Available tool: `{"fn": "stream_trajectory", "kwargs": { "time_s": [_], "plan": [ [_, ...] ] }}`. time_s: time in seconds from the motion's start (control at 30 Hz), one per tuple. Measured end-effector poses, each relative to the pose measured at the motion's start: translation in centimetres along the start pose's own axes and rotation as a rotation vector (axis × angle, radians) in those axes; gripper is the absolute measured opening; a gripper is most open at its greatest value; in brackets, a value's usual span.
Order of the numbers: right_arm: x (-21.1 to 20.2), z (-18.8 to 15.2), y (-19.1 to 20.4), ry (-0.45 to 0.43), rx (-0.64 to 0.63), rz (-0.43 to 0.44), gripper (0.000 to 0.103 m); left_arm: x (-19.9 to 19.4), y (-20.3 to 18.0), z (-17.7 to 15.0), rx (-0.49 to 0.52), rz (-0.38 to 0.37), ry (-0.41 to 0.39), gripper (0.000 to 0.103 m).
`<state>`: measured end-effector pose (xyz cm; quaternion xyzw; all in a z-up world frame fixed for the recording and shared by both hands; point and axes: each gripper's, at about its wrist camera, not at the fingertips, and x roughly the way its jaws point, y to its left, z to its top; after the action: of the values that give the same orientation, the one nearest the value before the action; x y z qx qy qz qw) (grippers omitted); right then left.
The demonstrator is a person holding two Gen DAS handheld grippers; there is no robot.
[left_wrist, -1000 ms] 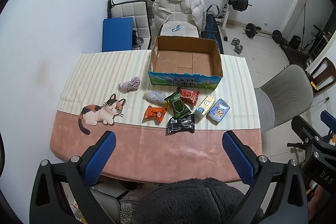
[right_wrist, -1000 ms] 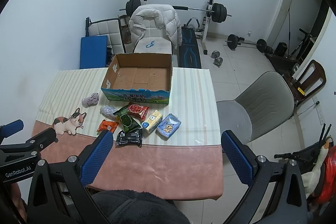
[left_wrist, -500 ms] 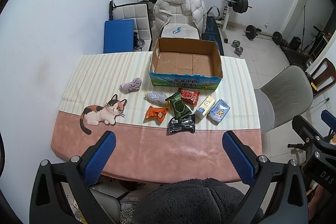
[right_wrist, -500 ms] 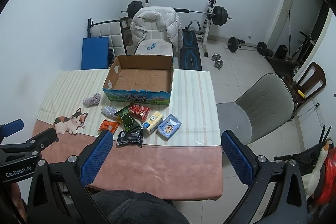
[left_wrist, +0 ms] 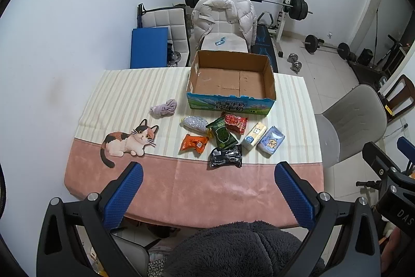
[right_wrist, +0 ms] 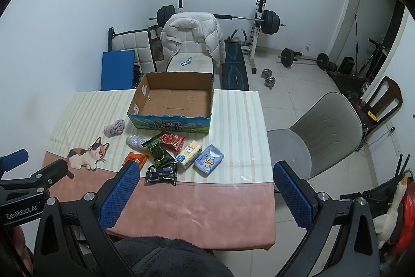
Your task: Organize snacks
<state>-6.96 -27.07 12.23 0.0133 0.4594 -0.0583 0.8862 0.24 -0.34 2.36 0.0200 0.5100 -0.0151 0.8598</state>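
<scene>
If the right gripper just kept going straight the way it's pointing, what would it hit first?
Probably the tablecloth just right of the blue snack pack. The open right gripper is high above the table, so depth is uncertain.

Cardboard box (left_wrist: 230, 85) sits open and empty at the table's (left_wrist: 197, 188) far edge, printed blue-green wall facing me. Just before it, toward the near edge, the snacks lie flat in a loose cluster: silver packet (left_wrist: 192, 122), red packet (left_wrist: 234, 122) partly overlapping green packet (left_wrist: 222, 136), orange packet (left_wrist: 194, 143), black packet (left_wrist: 225, 159) nearest me, yellow pack (left_wrist: 254, 139) touching pale blue pack (left_wrist: 271, 143) on the right.
</scene>
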Motion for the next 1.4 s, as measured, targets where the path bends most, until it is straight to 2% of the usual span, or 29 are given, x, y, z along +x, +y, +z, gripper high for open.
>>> {"fn": "stream_trajectory", "kwargs": {
  "time_s": [0.33, 0.5, 0.6, 0.7, 0.77, 0.8, 0.9, 0.97, 1.0, 1.07, 1.13, 1.2, 1.23, 1.27, 1.4],
  "plan": [
    [0.4, 0.2, 0.0, 0.007, -0.001, 0.015, 0.103, 0.1, -0.1, -0.5, -0.001, 0.002, 0.001, 0.103],
    [2.7, 0.1, -0.7, 0.039, 0.028, 0.037, 0.103, 2.3, 0.5, 0.4, -0.031, 0.005, -0.008, 0.103],
    [6.4, 0.1, -1.8, 0.085, 0.072, 0.063, 0.103, 5.8, 2.2, 1.7, -0.11, -0.012, 0.056, 0.103],
    [11.1, -0.1, -3.3, 0.141, 0.124, 0.077, 0.103, 10.8, 4.9, 2.4, -0.244, -0.048, 0.16, 0.103],
    [14.5, -0.2, -4.4, 0.18, 0.158, 0.096, 0.103, 15.2, 6.9, 2.4, -0.334, -0.053, 0.24, 0.103],
    [16.5, -0.3, -5.0, 0.201, 0.177, 0.098, 0.103, 17.0, 7.4, 2.3, -0.365, -0.03, 0.271, 0.103],
    [22.2, -0.9, -6.1, 0.279, 0.189, 0.12, 0.103, 21.3, 7.7, 1.7, -0.341, 0.039, 0.288, 0.103],
    [26.6, -1.3, -6.6, 0.361, 0.19, 0.125, 0.103, 24.8, 7.5, 1.4, -0.284, 0.096, 0.347, 0.103],
    [28.6, -1.5, -6.6, 0.39, 0.19, 0.124, 0.103, 26.7, 7.7, 1.0, -0.284, 0.092, 0.384, 0.103],
    [31.9, -1.9, -6.6, 0.441, 0.193, 0.115, 0.103, 30.4, 8.5, 0.0, -0.338, 0.049, 0.479, 0.1],
    [35.3, -2.5, -6.4, 0.492, 0.22, 0.099, 0.103, 34.0, 9.9, -1.0, -0.432, -0.025, 0.555, 0.094],
    [38.2, -2.9, -6.0, 0.528, 0.251, 0.093, 0.103, 36.7, 10.6, -1.4, -0.505, -0.087, 0.609, 0.091],
    [40.1, -3.2, -5.6, 0.549, 0.275, 0.086, 0.103, 38.5, 11.0, -1.5, -0.551, -0.128, 0.646, 0.086],
    [41.4, -3.4, -5.2, 0.567, 0.293, 0.077, 0.103, 39.9, 11.3, -1.7, -0.584, -0.154, 0.674, 0.081],
    [46.5, -4.5, -4.4, 0.636, 0.405, 0.059, 0.1, 43.9, 11.7, -1.1, -0.64, -0.206, 0.727, 0.081]
  ]
}}
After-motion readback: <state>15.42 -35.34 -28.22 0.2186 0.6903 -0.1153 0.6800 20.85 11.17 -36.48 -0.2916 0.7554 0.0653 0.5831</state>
